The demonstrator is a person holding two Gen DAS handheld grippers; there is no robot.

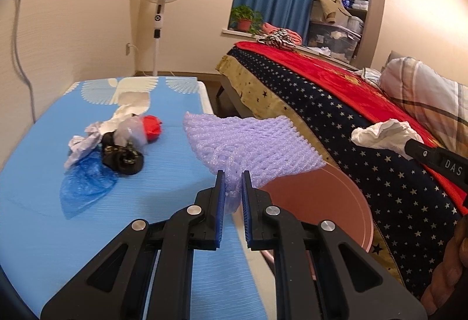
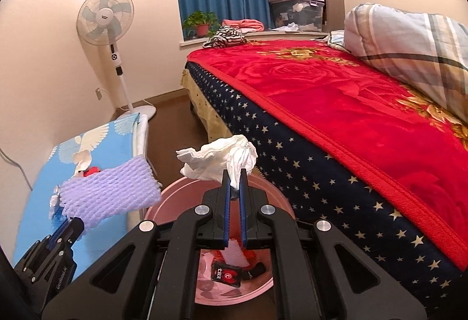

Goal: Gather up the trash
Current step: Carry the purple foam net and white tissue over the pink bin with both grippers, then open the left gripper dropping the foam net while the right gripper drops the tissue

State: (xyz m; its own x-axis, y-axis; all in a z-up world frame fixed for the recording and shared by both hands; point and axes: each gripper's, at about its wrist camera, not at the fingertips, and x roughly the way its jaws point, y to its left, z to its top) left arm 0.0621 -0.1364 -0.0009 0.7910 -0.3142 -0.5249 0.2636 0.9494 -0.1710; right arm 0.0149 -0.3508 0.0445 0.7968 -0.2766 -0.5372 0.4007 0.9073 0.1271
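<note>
My left gripper (image 1: 233, 174) is shut on a corner of a purple foam net (image 1: 251, 144), which hangs over the table edge and the rim of the pink bin (image 1: 336, 203). In the right wrist view the same purple foam net (image 2: 111, 191) and the left gripper (image 2: 73, 225) show at lower left. My right gripper (image 2: 234, 174) is shut on a crumpled white tissue (image 2: 219, 156) above the pink bin (image 2: 175, 197), which holds several scraps. The white tissue (image 1: 380, 136) also shows at right in the left wrist view. A trash pile (image 1: 117, 144) lies on the blue table (image 1: 44, 217).
The pile holds crumpled paper, a blue plastic cover (image 1: 84, 185), a black wrapper and a red piece (image 1: 153, 127). A bed with a red blanket (image 2: 351, 115) flanks the bin on the right. A standing fan (image 2: 106, 19) is by the far wall.
</note>
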